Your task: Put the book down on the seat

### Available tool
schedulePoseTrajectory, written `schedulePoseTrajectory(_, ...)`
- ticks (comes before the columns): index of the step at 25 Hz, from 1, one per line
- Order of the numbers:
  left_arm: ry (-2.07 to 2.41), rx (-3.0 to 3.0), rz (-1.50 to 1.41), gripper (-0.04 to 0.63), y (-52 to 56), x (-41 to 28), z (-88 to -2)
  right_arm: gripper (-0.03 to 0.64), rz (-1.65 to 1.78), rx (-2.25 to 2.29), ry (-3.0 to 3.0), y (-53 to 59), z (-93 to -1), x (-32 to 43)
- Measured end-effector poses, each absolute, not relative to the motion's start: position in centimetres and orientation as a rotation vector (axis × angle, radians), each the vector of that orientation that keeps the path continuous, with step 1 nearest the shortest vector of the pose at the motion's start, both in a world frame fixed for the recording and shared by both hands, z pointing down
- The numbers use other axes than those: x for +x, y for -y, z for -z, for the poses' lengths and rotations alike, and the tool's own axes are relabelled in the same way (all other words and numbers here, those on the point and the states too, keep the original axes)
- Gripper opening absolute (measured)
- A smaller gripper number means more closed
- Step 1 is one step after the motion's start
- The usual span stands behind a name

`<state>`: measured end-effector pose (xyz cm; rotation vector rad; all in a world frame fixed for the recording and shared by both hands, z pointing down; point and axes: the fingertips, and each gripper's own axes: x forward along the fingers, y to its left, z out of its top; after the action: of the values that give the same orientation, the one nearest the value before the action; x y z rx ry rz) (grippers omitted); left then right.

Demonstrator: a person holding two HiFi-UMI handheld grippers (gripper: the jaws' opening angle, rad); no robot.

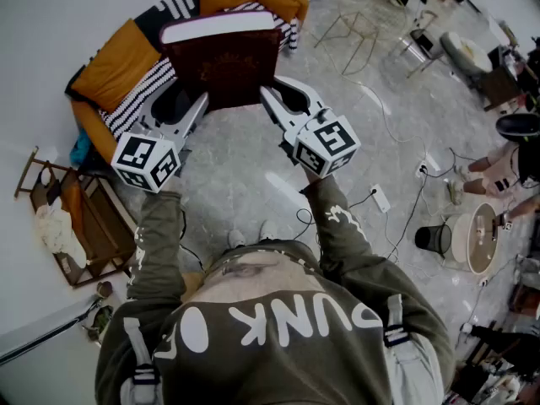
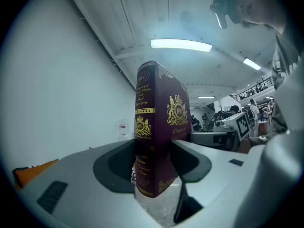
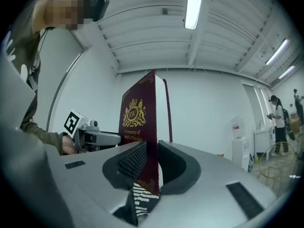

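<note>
Book [image 1: 221, 62]: thick hardback, stiff, likely heavy, cover likely slick; held near seat [image 1: 145, 93], left gripper [image 1: 199, 104] clamped wide across spine, right gripper [image 1: 270, 98] clamped narrow on cover edge; two-sided hold advised

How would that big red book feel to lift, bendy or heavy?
Probably stiff: the book juts out flat from the left gripper and right gripper. Likely heavy, since it looks thick and both hold it. Its cover looks smooth, so maybe slippery.
</note>
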<state>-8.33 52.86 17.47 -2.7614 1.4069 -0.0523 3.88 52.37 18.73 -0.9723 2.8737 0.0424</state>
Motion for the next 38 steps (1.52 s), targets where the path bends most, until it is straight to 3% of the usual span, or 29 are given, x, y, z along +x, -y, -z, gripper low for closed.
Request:
schedulePoseTrajectory(27, -1.46, -2.766, 0.109, 0.216, -49.2, -6.6, -18.8, 0.103, -0.04, -0.864, -2.936, -48.4, -20.0, 5.5)
schedulePoseTrajectory(38, -1.443, -2.809, 0.126, 0.216, -40.8, -6.0, -20.9, 0.103, -0.002, -0.91, -2.943, -40.2, -22.1, 6.1)
